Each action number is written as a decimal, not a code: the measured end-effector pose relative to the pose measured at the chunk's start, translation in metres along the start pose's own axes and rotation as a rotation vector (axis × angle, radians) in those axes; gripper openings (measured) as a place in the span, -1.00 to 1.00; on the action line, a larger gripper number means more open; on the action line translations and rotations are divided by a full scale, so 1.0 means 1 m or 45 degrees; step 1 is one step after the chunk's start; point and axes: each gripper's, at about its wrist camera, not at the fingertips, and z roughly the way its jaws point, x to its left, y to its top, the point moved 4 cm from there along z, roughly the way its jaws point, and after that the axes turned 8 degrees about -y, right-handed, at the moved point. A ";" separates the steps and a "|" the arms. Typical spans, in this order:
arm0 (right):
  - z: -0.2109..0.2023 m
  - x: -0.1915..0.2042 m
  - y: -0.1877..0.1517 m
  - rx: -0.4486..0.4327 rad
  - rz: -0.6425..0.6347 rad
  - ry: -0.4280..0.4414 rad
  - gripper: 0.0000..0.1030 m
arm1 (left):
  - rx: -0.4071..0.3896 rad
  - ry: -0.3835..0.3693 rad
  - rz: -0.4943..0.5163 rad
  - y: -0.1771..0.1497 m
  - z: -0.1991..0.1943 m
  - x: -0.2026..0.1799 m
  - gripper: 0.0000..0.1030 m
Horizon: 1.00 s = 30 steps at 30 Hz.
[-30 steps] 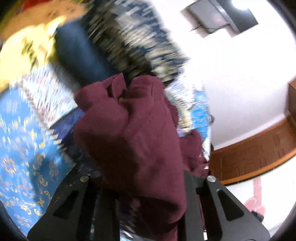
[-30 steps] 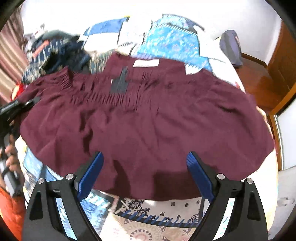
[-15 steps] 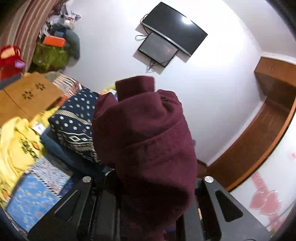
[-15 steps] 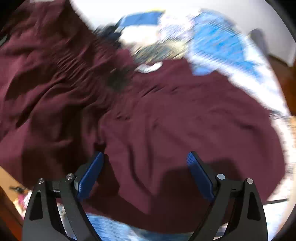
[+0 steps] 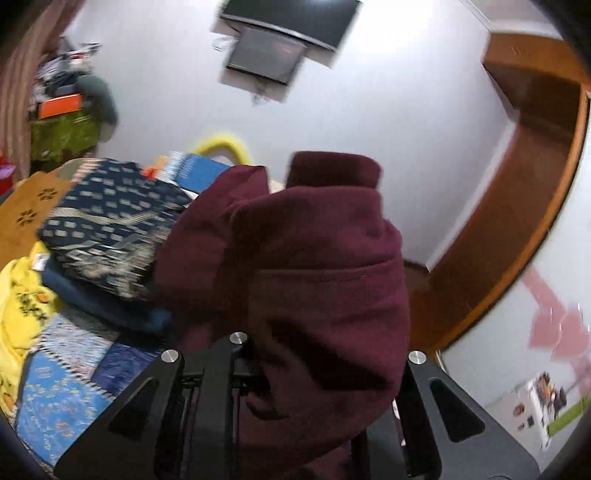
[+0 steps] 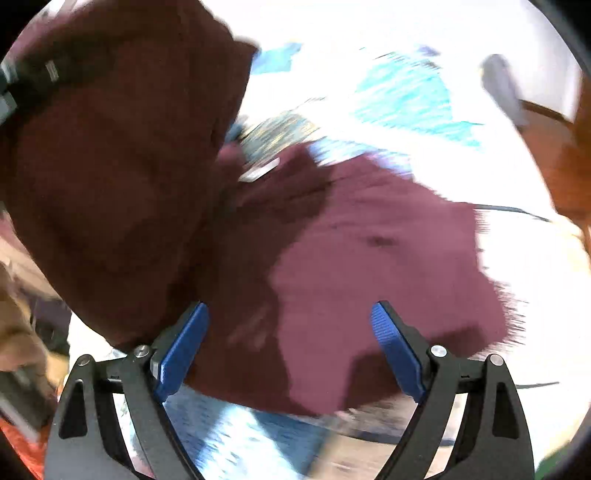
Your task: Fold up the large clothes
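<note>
A large maroon garment (image 6: pixel 369 240) lies partly spread on the bed. My left gripper (image 5: pixel 295 369) is shut on a bunched edge of the garment (image 5: pixel 295 277), which hides its fingertips, and holds it up in the air. In the right wrist view that lifted part (image 6: pixel 110 166) hangs at the left, over the flat part. My right gripper (image 6: pixel 290 343) is open and empty, its blue pads (image 6: pixel 181 350) hovering just above the garment's near edge.
A blue patterned bedspread (image 5: pixel 62 402) covers the bed. A stack of folded clothes (image 5: pixel 107 236) and a yellow garment (image 5: pixel 18 295) lie at the left. A wall TV (image 5: pixel 288 22) and wooden trim (image 5: pixel 517 206) are behind.
My left gripper has lifted the garment's edge high and swung it over the flat part. My right gripper stayed open and has moved in closer above the cloth.
</note>
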 end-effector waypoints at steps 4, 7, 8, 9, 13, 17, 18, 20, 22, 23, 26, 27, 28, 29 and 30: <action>-0.025 -0.067 -0.008 -0.064 0.145 -0.179 0.70 | 0.187 -0.032 0.121 -0.040 0.052 -0.041 -0.64; -0.032 -0.098 -0.017 -0.058 0.213 -0.243 0.70 | 0.412 -0.031 0.241 -0.093 0.093 -0.066 -0.54; -0.034 -0.108 -0.023 -0.054 0.231 -0.260 0.70 | 0.489 -0.031 0.275 -0.111 0.103 -0.071 -0.45; -0.034 -0.114 -0.027 -0.051 0.240 -0.271 0.70 | 0.565 -0.021 0.316 -0.130 0.112 -0.076 -0.40; -0.036 -0.123 -0.036 -0.046 0.242 -0.304 0.70 | 0.633 0.049 0.517 -0.165 0.113 -0.090 -0.12; -0.048 -0.130 -0.039 -0.064 0.242 -0.319 0.70 | 0.661 -0.114 0.537 -0.165 0.089 -0.102 0.67; -0.052 -0.130 -0.041 -0.071 0.246 -0.319 0.70 | 0.648 -0.161 0.530 -0.161 0.079 -0.105 0.68; -0.059 -0.129 -0.038 -0.095 0.247 -0.313 0.70 | 0.612 -0.179 0.543 -0.152 0.063 -0.109 0.68; -0.071 -0.127 -0.037 -0.125 0.230 -0.313 0.70 | 0.558 -0.174 0.549 -0.140 0.047 -0.108 0.68; -0.076 -0.123 -0.033 -0.147 0.215 -0.307 0.70 | 0.528 -0.168 0.541 -0.133 0.039 -0.105 0.69; -0.087 -0.111 -0.024 -0.202 0.169 -0.280 0.70 | 0.440 -0.128 0.508 -0.110 0.019 -0.087 0.82; -0.088 -0.105 -0.019 -0.222 0.151 -0.267 0.70 | 0.409 -0.098 0.497 -0.103 0.011 -0.078 0.87; -0.089 -0.098 -0.015 -0.237 0.137 -0.254 0.70 | 0.389 -0.073 0.490 -0.096 0.010 -0.073 0.89; -0.090 -0.091 -0.010 -0.252 0.122 -0.236 0.70 | 0.369 -0.039 0.479 -0.090 0.007 -0.061 0.89; -0.090 -0.083 -0.004 -0.264 0.107 -0.219 0.70 | 0.354 0.009 0.458 -0.082 0.004 -0.046 0.89</action>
